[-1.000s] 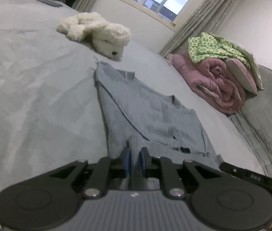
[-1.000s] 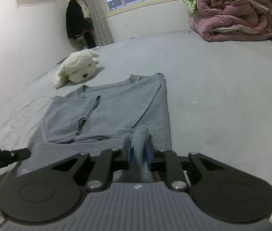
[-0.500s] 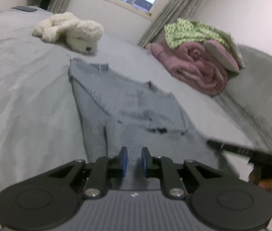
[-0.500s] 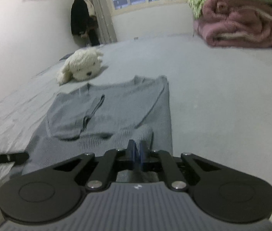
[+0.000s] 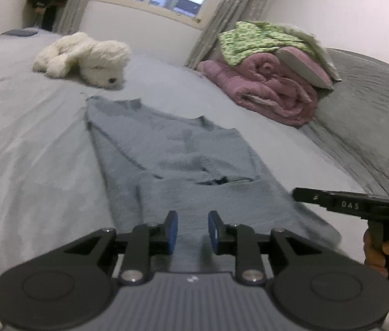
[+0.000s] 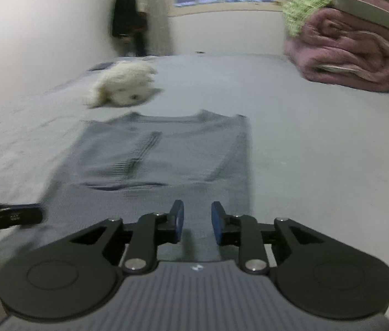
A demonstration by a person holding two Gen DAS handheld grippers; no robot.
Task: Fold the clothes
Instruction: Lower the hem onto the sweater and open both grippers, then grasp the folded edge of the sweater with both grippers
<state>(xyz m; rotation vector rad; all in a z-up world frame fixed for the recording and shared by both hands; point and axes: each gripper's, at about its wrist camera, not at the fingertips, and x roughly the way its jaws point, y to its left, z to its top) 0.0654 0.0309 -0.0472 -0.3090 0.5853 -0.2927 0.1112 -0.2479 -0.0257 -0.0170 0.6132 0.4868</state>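
A grey-blue knit sweater (image 5: 177, 149) (image 6: 166, 160) lies flat on the grey bed, sleeves folded in over its body and its hem toward me. My left gripper (image 5: 191, 230) hovers over the hem's left part, its blue-padded jaws opening with only a gap between them. My right gripper (image 6: 197, 222) hovers over the hem's right part, jaws also opening, nothing held. In the left wrist view the right gripper's finger (image 5: 340, 202) and the hand holding it (image 5: 379, 251) show at the right edge. The left gripper's finger (image 6: 7, 216) shows at the left edge of the right wrist view.
A white plush dog (image 5: 89, 55) (image 6: 122, 87) lies beyond the sweater's collar. A rolled pink quilt (image 5: 266, 91) (image 6: 351, 55) under green-patterned bedding (image 5: 255, 38) is stacked at the far right. A dark coat (image 6: 128, 19) hangs by the window curtain.
Both grippers held the sweater's hem a second ago, let it go and drew back and up a little; the hem now lies flat. Both jaws have opened.
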